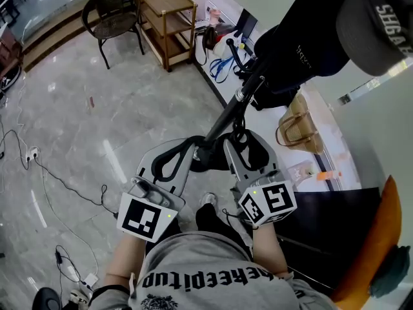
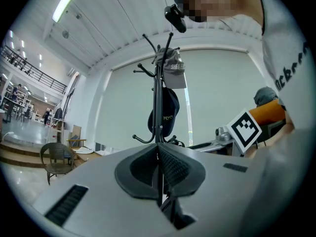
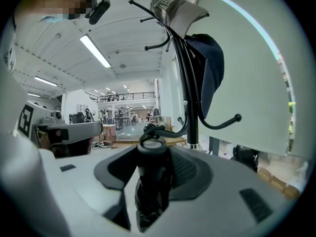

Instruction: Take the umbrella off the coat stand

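The black coat stand point(image 3: 190, 88) rises just ahead, with a grey cap point(image 3: 173, 9) on top and a navy cap point(image 3: 208, 70) on a hook below it. In the right gripper view a folded black umbrella point(image 3: 152, 179) stands upright between the pads, its strap loop near a lower hook of the stand. My right gripper point(image 3: 153, 157) is shut on it. In the head view the right gripper point(image 1: 249, 152) sits beside the stand's pole point(image 1: 229, 112). The left gripper point(image 2: 159, 157) points at the stand, pads pressed together with nothing between them; in the head view this left gripper point(image 1: 169, 165) is left of the pole.
A wicker chair point(image 1: 113, 15) and a wooden shelf table point(image 1: 166, 11) stand at the back of the marble floor. Cables point(image 1: 58, 179) trail at the left. A woven bag point(image 1: 300, 129) hangs at the right, near an orange object point(image 1: 374, 250). My shoe point(image 1: 208, 200) is below the stand.
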`<state>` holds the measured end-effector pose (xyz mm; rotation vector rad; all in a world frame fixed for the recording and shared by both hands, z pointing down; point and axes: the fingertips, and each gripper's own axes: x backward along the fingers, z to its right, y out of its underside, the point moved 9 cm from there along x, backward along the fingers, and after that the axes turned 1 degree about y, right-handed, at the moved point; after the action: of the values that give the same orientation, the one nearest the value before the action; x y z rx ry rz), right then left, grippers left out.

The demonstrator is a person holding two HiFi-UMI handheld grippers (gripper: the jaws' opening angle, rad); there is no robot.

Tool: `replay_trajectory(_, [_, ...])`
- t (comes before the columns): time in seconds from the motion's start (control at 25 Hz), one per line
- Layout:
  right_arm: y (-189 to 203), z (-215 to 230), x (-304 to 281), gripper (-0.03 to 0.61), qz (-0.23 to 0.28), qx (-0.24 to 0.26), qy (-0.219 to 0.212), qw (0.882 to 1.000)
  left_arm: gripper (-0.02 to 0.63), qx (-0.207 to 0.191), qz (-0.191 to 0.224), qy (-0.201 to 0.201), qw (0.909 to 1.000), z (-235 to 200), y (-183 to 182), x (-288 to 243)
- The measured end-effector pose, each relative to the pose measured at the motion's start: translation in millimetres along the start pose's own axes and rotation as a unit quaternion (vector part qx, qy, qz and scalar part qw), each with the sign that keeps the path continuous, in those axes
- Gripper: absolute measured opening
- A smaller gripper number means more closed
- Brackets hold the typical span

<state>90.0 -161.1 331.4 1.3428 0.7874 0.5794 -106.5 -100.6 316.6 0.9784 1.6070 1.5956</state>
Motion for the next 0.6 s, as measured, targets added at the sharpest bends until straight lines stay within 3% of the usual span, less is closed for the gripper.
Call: replay_trajectory(0.6, [-10, -26, 8, 0.201, 0.014, 0.011, 0.001, 1.0, 0.017, -0.009, 0.007, 0.017, 0.9998, -1, -9, 18])
